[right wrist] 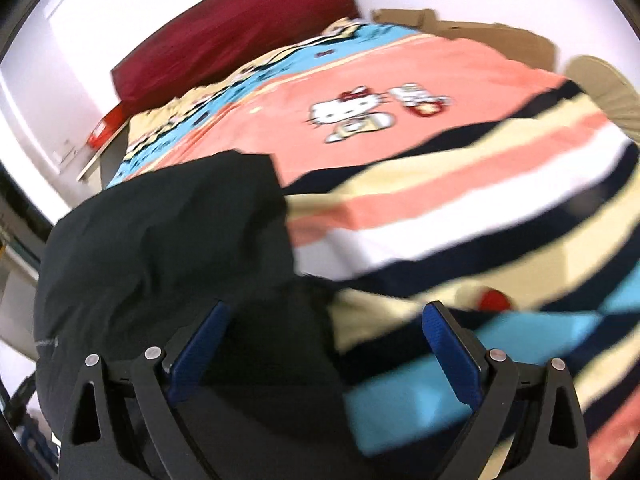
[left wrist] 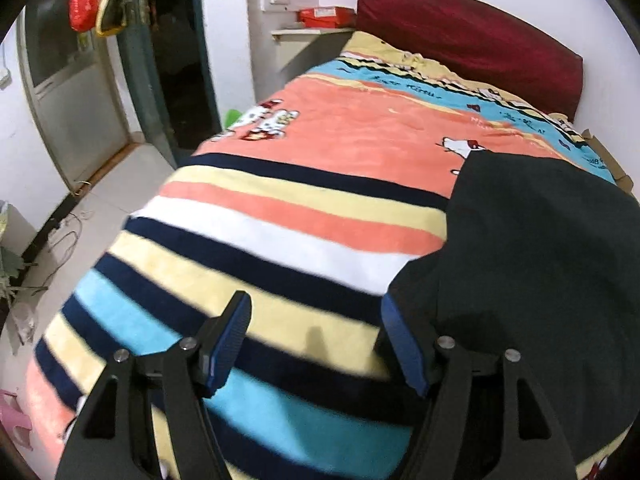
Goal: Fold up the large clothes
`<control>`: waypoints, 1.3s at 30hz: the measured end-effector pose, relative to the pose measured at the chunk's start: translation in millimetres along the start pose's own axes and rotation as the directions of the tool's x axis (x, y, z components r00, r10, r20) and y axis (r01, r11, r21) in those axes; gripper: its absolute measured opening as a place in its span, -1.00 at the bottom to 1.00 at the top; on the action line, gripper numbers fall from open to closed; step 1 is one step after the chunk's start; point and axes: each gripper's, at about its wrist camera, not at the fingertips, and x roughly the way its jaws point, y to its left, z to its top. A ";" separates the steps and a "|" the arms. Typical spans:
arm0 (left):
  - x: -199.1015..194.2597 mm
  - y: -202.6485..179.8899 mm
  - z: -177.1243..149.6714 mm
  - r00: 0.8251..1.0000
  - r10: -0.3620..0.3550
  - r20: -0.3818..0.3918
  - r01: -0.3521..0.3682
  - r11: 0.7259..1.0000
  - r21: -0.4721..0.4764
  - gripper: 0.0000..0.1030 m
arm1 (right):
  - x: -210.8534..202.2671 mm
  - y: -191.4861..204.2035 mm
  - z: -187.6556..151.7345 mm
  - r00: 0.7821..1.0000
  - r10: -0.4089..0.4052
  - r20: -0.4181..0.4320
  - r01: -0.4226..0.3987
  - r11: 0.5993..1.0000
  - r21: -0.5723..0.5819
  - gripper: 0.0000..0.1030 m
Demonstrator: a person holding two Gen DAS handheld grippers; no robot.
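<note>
A large black garment [left wrist: 536, 264] lies on a striped cartoon-cat blanket [left wrist: 304, 184] that covers the bed. In the left wrist view it fills the right side. My left gripper [left wrist: 316, 340] is open and empty above the stripes, its right finger at the garment's left edge. In the right wrist view the garment [right wrist: 168, 248] lies at the left on the blanket [right wrist: 440, 184]. My right gripper [right wrist: 328, 344] is open and empty, over the garment's near right edge. That view is motion-blurred.
A dark red headboard [left wrist: 472, 40] stands at the far end of the bed. A bedside shelf with a red box [left wrist: 326, 16] is beside it. A doorway [left wrist: 176, 52] and tiled floor [left wrist: 80, 232] are at the left. Cardboard [right wrist: 480, 32] lies past the bed's far right.
</note>
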 end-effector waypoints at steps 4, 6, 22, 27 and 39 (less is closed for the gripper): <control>-39.1 5.3 -18.8 0.999 -0.014 0.029 0.015 1.000 -0.019 0.29 | -41.4 -6.4 -20.4 0.999 -0.028 0.032 0.028 0.999 -0.016 0.88; -61.0 2.4 -30.2 0.998 -0.026 0.049 0.027 0.999 -0.021 0.29 | -63.7 -2.5 -36.5 0.998 -0.028 0.061 0.031 0.999 -0.035 0.88; -189.8 -47.0 -123.5 0.986 -0.058 0.156 0.038 0.991 0.128 0.30 | -161.8 56.0 -153.7 0.988 0.056 0.144 -0.025 0.978 -0.206 0.99; -217.1 -59.3 -145.9 0.978 -0.072 0.194 0.037 0.983 0.178 0.32 | -180.1 71.3 -180.0 0.984 0.057 0.169 -0.011 0.964 -0.265 0.99; -267.1 -69.5 -183.3 0.950 -0.135 0.281 0.080 0.977 0.197 0.32 | -222.3 84.0 -223.0 0.968 0.059 0.245 0.023 0.948 -0.318 0.99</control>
